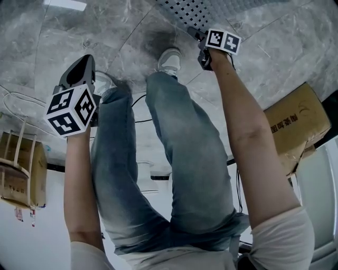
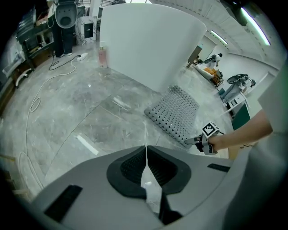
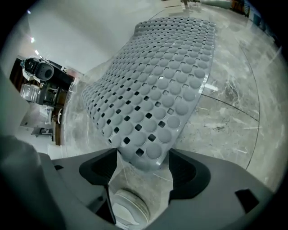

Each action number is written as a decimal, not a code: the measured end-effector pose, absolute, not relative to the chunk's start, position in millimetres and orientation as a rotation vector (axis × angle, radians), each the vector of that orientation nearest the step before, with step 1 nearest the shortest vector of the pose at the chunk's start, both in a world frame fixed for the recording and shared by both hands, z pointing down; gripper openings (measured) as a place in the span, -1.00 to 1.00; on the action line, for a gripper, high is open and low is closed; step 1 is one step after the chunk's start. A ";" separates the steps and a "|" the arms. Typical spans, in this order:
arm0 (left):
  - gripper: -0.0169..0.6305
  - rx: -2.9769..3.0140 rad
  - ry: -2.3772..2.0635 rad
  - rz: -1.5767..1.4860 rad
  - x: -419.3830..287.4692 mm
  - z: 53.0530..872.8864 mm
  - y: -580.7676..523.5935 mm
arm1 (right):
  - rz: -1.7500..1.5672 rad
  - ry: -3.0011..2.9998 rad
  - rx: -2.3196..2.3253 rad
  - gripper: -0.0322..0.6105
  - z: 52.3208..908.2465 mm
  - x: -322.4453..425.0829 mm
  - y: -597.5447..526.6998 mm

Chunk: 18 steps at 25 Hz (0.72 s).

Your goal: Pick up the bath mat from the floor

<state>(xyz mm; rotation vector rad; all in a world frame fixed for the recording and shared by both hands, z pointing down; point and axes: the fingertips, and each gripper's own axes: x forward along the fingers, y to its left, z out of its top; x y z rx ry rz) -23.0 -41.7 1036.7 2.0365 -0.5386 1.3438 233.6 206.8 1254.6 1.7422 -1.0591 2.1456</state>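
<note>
The grey perforated bath mat (image 1: 194,11) lies flat on the marble floor at the top of the head view. In the right gripper view the bath mat (image 3: 157,90) fills the middle, and its near corner lies between the jaws. My right gripper (image 3: 144,155) is open around that corner, and its pads stand apart from the mat. From above, the right gripper (image 1: 196,36) points steeply down at the mat's near edge. My left gripper (image 1: 79,67) hangs over bare floor, well left of the mat. The left gripper (image 2: 146,150) is shut with nothing in it and looks toward the mat (image 2: 175,114).
My legs and white shoes (image 1: 170,60) stand between the two grippers. A cardboard box (image 1: 296,124) sits at the right, and a wooden crate (image 1: 18,169) at the left. A white cable (image 2: 36,101) trails across the floor. A curved white wall (image 2: 148,49) rises behind the mat.
</note>
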 end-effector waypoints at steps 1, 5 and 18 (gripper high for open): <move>-0.89 2.036 -0.532 1.345 -22.3 1038.1 -40.7 | 2.156 -1.060 1.753 0.21 1256.1 233.0 205.9; -0.89 2.033 -0.502 1.345 -19.9 1042.1 -37.5 | 2.176 -1.055 1.805 0.21 1259.4 231.6 205.2; -0.89 2.022 -0.467 1.378 -34.0 1045.9 -39.1 | 2.191 -1.163 1.956 -0.11 1240.6 227.4 194.2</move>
